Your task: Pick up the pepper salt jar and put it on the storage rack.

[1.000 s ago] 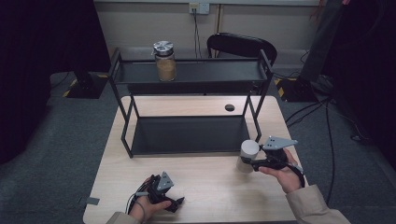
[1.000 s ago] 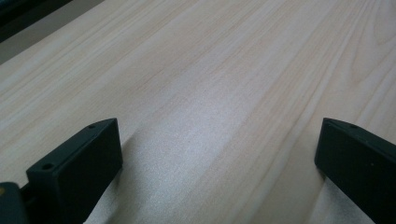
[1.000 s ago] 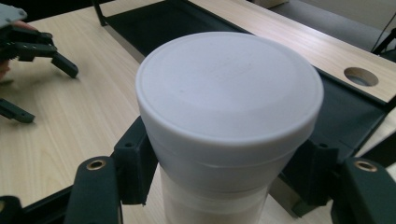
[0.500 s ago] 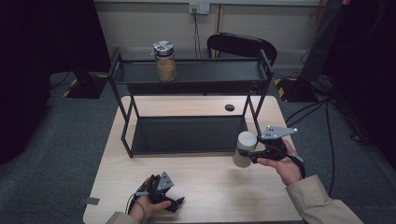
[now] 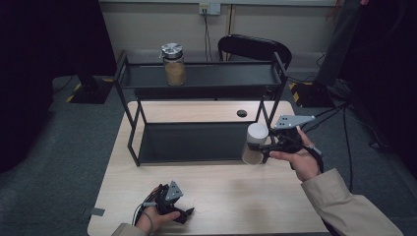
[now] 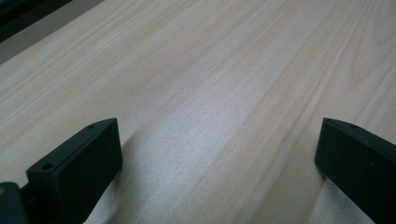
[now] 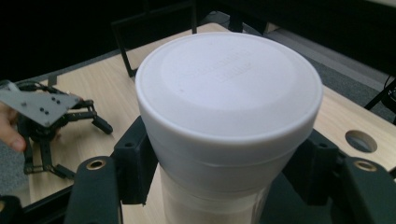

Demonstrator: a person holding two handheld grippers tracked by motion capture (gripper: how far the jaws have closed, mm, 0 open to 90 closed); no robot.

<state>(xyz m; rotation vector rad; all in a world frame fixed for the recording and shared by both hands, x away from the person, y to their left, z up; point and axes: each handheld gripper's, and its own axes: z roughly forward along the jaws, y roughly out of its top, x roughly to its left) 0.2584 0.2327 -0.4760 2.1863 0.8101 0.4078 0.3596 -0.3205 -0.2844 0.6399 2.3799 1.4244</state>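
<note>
A pale jar with a white lid (image 5: 255,142) hangs above the table's right side, in front of the black shelf rack (image 5: 196,81). My right gripper (image 5: 268,146) is shut on it from the right; in the right gripper view the jar's lid (image 7: 229,84) sits between both jaws. My left gripper (image 5: 182,214) rests near the table's front edge, open, with bare wood (image 6: 210,107) between its jaws. A glass jar of brown contents with a metal lid (image 5: 173,64) stands on the rack's top shelf at the left.
The rack's lower shelf (image 5: 192,142) lies dark and low on the wooden table (image 5: 221,196). A round cable hole (image 5: 241,113) is at the table's back right. A black chair (image 5: 253,49) stands behind the rack.
My right gripper has lifted the white-lidded jar and carried it left and forward, closer to the rack's right post. The left gripper has stayed put.
</note>
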